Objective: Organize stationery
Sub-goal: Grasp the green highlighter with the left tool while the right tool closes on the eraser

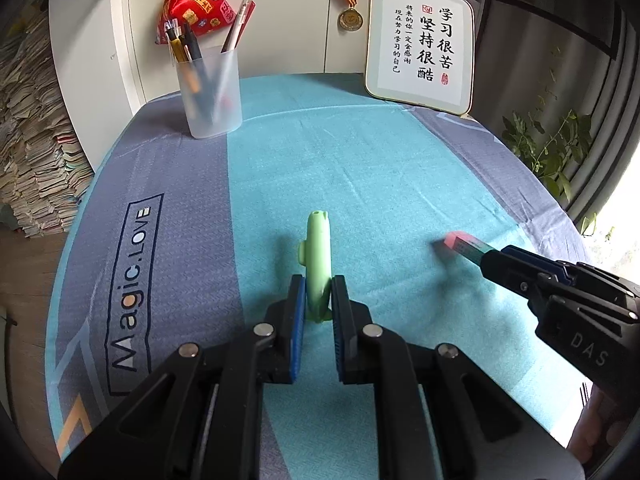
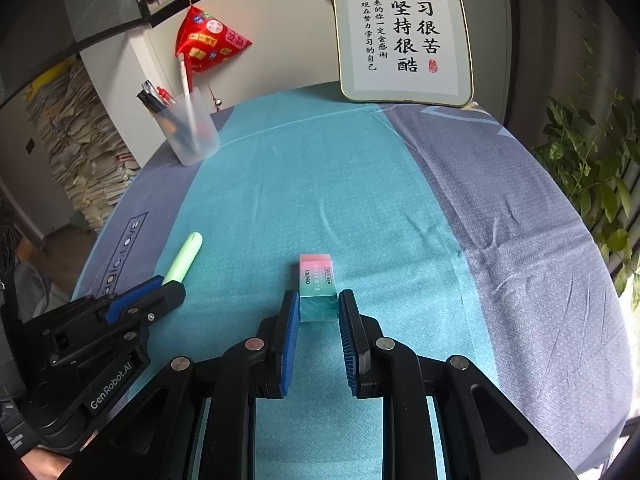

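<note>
Left tool gripping green pen at lower centre, right tool closing around eraser mid-frame, its pads touching or just beside it, pen cup sitting upper left on bench

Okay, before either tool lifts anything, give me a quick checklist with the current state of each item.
1. Left tool around the green pen: ok, pads touch it.
2. Right tool around the eraser: ok, straddling its near end.
3. Right grip closed: not ok, gap visible on the right side.
4. Pen cup upright with room: ok.
5. Cloth between tools and cup free of objects: ok.
</note>
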### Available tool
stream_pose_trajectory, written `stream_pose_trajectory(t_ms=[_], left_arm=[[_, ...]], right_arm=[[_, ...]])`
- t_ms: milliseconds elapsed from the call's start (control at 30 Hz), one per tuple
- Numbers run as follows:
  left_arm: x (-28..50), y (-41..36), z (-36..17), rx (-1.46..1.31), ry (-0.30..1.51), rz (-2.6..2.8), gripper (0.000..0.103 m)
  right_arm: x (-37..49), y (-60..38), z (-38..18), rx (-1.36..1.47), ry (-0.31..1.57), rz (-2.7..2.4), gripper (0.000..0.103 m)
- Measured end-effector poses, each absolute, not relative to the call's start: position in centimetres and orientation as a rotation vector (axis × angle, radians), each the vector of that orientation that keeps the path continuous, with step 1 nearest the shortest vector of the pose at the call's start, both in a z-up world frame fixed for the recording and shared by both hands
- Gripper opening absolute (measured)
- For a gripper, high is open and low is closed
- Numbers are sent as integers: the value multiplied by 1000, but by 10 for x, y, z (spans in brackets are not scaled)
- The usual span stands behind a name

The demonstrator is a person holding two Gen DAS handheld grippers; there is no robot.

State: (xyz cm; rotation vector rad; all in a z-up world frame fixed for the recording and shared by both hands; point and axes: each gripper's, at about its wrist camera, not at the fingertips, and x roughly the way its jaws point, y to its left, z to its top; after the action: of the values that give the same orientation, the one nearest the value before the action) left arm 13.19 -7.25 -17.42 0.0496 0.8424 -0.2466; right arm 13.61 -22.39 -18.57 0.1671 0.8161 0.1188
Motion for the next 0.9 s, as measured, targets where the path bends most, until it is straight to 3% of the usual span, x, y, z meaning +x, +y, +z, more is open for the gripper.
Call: stream_pose_trajectory(t_ms=[767,833,900], left_arm=[[127,-48,-141,58,762,-188,11],[127,-48,-145,57,771,-191,11],[127,-49,-150,53,784,-196,11]], right_arm=[[144,-214,-135,107,724,166,20],[144,-217,-148,101,762,162,23],[146,-221,-165,115,813,168,43]])
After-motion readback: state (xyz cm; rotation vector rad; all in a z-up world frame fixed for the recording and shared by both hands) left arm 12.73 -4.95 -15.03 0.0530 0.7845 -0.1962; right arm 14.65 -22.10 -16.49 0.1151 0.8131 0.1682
